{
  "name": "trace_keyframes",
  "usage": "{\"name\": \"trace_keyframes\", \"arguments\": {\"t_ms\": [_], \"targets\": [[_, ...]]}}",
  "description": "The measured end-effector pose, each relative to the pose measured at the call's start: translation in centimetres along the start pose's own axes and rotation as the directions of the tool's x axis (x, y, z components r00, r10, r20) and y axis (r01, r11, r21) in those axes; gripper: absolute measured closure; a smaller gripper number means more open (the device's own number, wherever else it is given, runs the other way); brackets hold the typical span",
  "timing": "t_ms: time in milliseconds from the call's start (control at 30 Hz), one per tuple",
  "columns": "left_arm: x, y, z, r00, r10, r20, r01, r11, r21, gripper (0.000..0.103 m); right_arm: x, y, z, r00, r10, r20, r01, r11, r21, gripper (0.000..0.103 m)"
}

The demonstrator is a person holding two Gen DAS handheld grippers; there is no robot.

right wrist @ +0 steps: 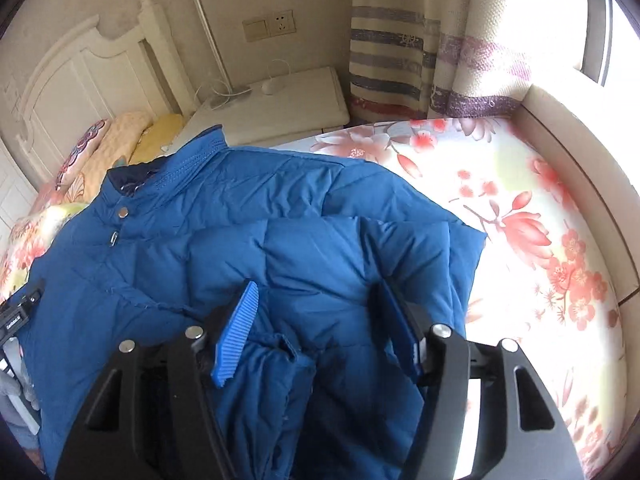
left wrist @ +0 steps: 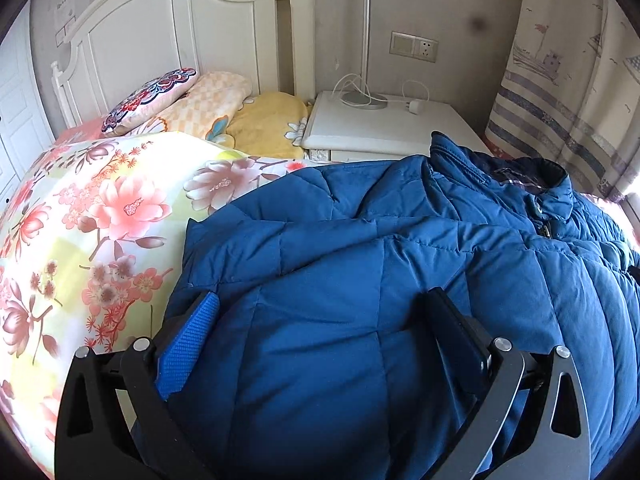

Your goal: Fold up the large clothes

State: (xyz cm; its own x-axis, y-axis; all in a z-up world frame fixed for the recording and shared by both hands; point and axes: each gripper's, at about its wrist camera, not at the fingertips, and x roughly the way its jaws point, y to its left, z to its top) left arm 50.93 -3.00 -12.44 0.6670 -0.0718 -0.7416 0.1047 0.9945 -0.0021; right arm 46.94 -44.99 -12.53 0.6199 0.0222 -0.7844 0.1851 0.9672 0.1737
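Observation:
A big blue quilted jacket (left wrist: 400, 208) lies spread on the floral bedsheet (left wrist: 100, 220), with its collar (left wrist: 532, 184) toward the nightstand. My left gripper (left wrist: 320, 294) is low over the jacket's body, its jaws wide apart and the padded cloth bulging up between the fingers. In the right wrist view the same jacket (right wrist: 224, 208) fills the middle, its collar (right wrist: 160, 164) at the upper left. My right gripper (right wrist: 316, 284) stands open above the jacket's right side. A bunched fold of blue cloth (right wrist: 280, 360) lies between its blue-padded fingers (right wrist: 236, 332), and the pads do not squeeze it.
A white nightstand (left wrist: 380, 128) with a lamp (left wrist: 366, 40) and cables stands past the jacket. Pillows (left wrist: 152, 96) lean on the white headboard (left wrist: 180, 20). A striped curtain (right wrist: 400, 60) hangs at the back. Bare floral sheet (right wrist: 520, 220) spreads right of the jacket up to the bed's padded edge (right wrist: 580, 160).

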Motion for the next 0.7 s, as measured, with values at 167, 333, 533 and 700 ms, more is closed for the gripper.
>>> {"name": "trace_keyframes", "arguments": {"t_ms": [167, 333, 533, 700], "targets": [[0.0, 0.1, 0.0, 1.000, 0.005, 0.002, -0.005, 1.000, 0.002, 0.004, -5.9, 1.8, -0.7, 0.984, -0.057, 0.169, 0.056, 0.998, 0.014, 0.043], [-0.1, 0.1, 0.0, 1.000, 0.007, 0.004, -0.007, 1.000, 0.004, 0.004, -7.2, 8.3, -4.1, 0.985, 0.015, 0.170, 0.028, 0.968, -0.249, 0.038], [-0.1, 0.2, 0.0, 1.000, 0.008, 0.006, -0.008, 1.000, 0.005, 0.004, -3.3, 9.0, -5.9, 0.994, -0.018, 0.104, 0.048, 0.955, -0.291, 0.032], [-0.2, 0.1, 0.0, 1.000, 0.006, 0.007, -0.006, 1.000, 0.003, 0.004, -3.4, 8.8, -6.1, 0.995, -0.011, 0.098, 0.038, 0.958, -0.284, 0.031]]}}
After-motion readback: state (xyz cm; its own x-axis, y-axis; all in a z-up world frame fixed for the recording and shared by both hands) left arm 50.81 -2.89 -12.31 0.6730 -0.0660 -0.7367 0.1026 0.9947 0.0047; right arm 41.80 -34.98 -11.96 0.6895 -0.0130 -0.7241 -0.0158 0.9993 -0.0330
